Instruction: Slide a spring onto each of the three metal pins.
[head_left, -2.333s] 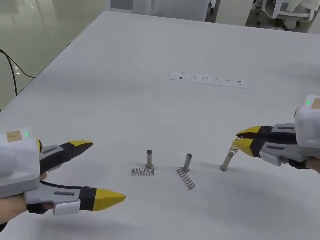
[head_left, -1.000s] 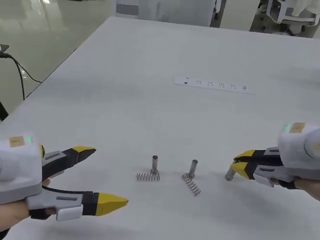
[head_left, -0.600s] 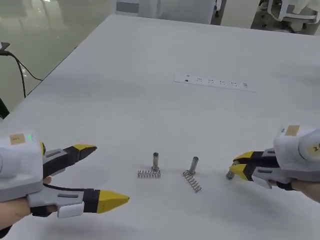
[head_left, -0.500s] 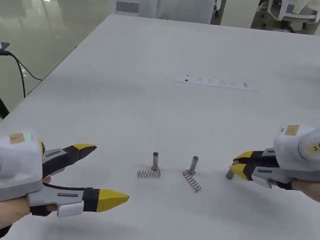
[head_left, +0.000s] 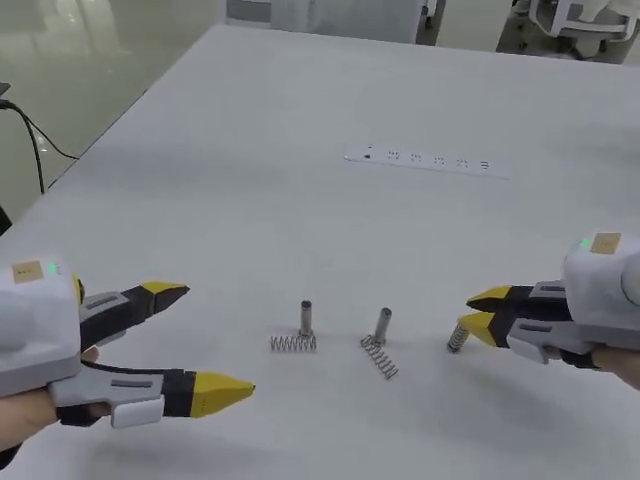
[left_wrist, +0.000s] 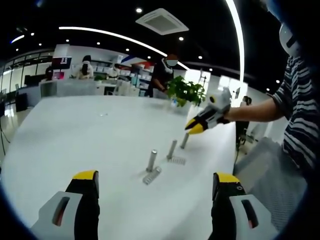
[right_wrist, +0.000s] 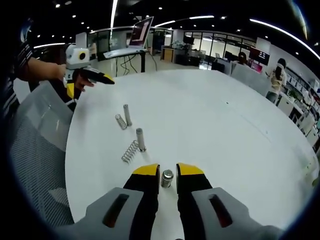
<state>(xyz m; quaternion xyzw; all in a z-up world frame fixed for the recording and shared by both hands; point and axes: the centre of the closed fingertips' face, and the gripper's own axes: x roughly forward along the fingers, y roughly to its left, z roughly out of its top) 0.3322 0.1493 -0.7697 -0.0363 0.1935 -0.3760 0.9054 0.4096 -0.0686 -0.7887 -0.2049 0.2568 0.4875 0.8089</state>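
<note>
Three small metal pins stand in a row on the white table. The left pin and the middle pin are bare. One spring lies by the left pin's foot, and another spring lies by the middle pin. The right pin leans a little and has a spring coiled around it. My right gripper is open; in its own view its tips flank that pin without pinching it. My left gripper is wide open at the near left, holding nothing, well short of the pins.
A flat white power strip lies further back on the table. A black cable hangs off the left side. Office chairs stand beyond the far edge. Bare tabletop surrounds the pins.
The right gripper carried a spring down the right pin, then its jaws parted. The spring now sits low on that pin. The left gripper stayed open in place.
</note>
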